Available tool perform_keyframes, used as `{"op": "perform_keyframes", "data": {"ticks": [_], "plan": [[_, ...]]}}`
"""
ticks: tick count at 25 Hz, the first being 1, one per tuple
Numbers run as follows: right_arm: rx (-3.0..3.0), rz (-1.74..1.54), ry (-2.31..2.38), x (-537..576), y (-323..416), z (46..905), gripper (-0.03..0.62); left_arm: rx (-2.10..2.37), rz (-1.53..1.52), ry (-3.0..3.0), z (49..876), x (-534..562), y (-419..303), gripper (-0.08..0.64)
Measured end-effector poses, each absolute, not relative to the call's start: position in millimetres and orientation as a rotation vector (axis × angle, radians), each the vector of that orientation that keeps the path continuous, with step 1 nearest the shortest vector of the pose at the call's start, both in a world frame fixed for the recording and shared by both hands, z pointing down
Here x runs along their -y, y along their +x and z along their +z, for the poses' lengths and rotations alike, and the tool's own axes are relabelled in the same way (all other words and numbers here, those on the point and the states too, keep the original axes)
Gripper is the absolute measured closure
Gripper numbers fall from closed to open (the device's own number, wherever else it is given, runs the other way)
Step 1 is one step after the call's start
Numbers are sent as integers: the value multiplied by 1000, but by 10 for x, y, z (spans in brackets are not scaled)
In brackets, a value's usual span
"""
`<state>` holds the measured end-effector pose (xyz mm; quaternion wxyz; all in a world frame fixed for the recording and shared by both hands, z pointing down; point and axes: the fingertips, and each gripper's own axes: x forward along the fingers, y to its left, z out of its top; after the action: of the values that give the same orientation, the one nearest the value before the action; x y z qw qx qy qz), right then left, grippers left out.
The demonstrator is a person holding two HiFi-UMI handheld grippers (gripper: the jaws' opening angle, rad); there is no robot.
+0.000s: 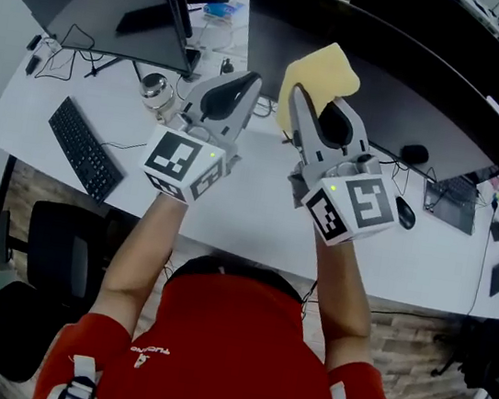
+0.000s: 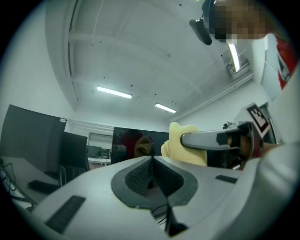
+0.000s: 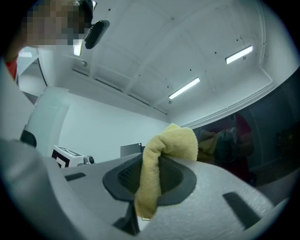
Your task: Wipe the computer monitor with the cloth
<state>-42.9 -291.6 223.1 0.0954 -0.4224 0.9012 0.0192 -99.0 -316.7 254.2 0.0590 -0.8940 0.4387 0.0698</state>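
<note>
A wide, curved dark monitor (image 1: 407,78) stands across the back right of the white desk (image 1: 240,202). My right gripper (image 1: 309,101) is shut on a yellow cloth (image 1: 316,76), raised in front of the monitor's left part. In the right gripper view the cloth (image 3: 159,161) hangs pinched between the jaws, with the dark screen (image 3: 262,140) at the right. My left gripper (image 1: 246,84) is raised beside it, shut with nothing in it; its jaws (image 2: 152,161) meet. In the left gripper view, the cloth (image 2: 185,145) and the right gripper show at the right.
A second monitor (image 1: 119,16) stands at the back left, with a black keyboard (image 1: 85,149) before it. A glass jar (image 1: 154,89), a black mouse (image 1: 405,212), a laptop (image 1: 454,199) and cables lie on the desk. A black chair (image 1: 55,258) is at lower left.
</note>
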Motion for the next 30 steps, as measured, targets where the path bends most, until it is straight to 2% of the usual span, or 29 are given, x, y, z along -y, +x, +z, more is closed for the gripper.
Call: {"op": "perform_keyframes", "data": {"ticks": [16,30], "plan": [[-2700,-89,-1141,3594,-959,1562,531,-1291,195,-2697,2388,3572,-1303,548],[-2688,-352,-1096,4360,-1484,1440,531,-1264,236,-2694,2283,3854,-1707,548]]}}
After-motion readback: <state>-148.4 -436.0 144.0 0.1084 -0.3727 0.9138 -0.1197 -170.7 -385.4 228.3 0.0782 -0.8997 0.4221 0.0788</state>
